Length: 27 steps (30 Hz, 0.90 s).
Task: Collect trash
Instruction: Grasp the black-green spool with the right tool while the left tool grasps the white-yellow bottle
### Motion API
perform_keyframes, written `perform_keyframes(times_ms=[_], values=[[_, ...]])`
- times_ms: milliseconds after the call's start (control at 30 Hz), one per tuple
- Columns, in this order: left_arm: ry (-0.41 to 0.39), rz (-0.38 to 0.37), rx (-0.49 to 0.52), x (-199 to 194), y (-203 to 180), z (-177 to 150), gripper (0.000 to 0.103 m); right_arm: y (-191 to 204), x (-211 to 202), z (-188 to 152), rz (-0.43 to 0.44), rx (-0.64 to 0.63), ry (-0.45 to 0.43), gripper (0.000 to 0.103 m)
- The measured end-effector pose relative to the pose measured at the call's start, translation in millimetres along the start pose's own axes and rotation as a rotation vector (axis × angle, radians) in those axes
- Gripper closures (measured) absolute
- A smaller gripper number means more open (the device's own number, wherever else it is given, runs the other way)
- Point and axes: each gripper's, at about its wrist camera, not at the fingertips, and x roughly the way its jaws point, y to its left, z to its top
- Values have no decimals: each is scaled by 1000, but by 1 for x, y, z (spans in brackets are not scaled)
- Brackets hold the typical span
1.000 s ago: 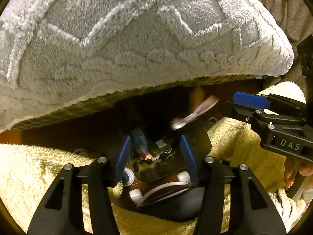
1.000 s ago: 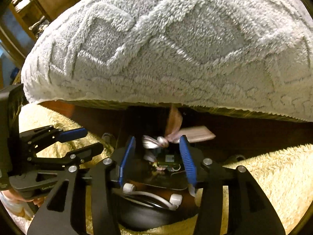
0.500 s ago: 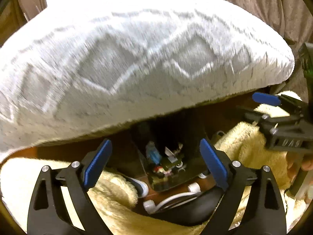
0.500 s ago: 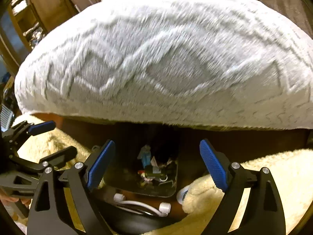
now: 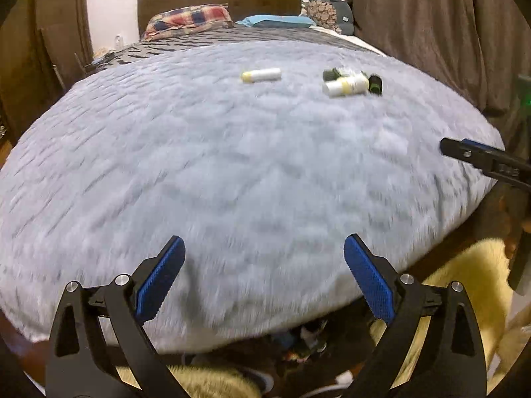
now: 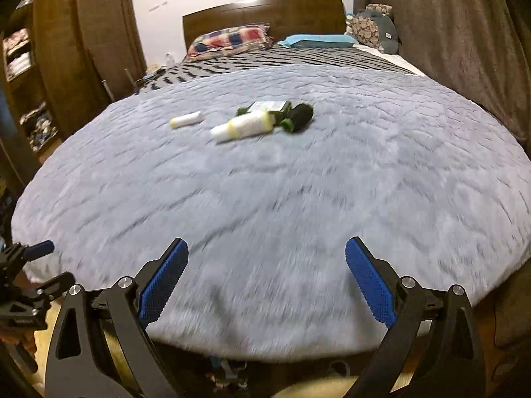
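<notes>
Covering most of the bed, the fluffy grey blanket (image 5: 232, 165) is the largest thing in both views and serves as the landmark for the rest. It looks deep-piled and soft, so I judge anything lying on it will sink a little and may roll if nudged.

Just off the near edge of the blanket, the left tongs (image 5: 264, 282) and the right tongs (image 6: 267, 282) both stand wide apart with nothing between the blue pads; their jaws have just been opening. From the left wrist, one finger of the right tongs pokes in at the blanket's right edge.

Far up the blanket, toward the headboard end, lies the remaining trash. A dark green bottle (image 6: 265, 107) lies flat with a black cylinder (image 6: 298, 117) just beside it. Touching or nearly touching them is a white bottle with a yellow band (image 6: 242, 127), on its side. Well apart from that cluster, to its left, lies a small white tube (image 6: 187, 120).

All of these look like light, rigid plastic with smooth round sides, so likely slippery. I would close across the middle of each body, square to its long axis, pressing slightly into the pile. The clustered ones may need the outermost taken first.

Below the blanket's near edge, a dark bin of scraps (image 5: 308, 338) shows dimly.
</notes>
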Motion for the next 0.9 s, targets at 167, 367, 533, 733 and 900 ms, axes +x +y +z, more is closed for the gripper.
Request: perform_keyframes(times_ms=[167,367,533,733,900], values=[[6,33,66,34,-15,28,11,-10,49,31,-123,-58,10,7],[13,21,102,66,-32,58,11,-20,98,68,-73,-48,58,12],[21,-9,111,84,-41,79,11,-19,122,89,-89,-108,78,17],[25,-47,123,105,-55,105,11,-17,145,109,-86,-160,104,22],[33,-98,120,125,-69,127,11,-17,151,114,-36,-178,108,52]])
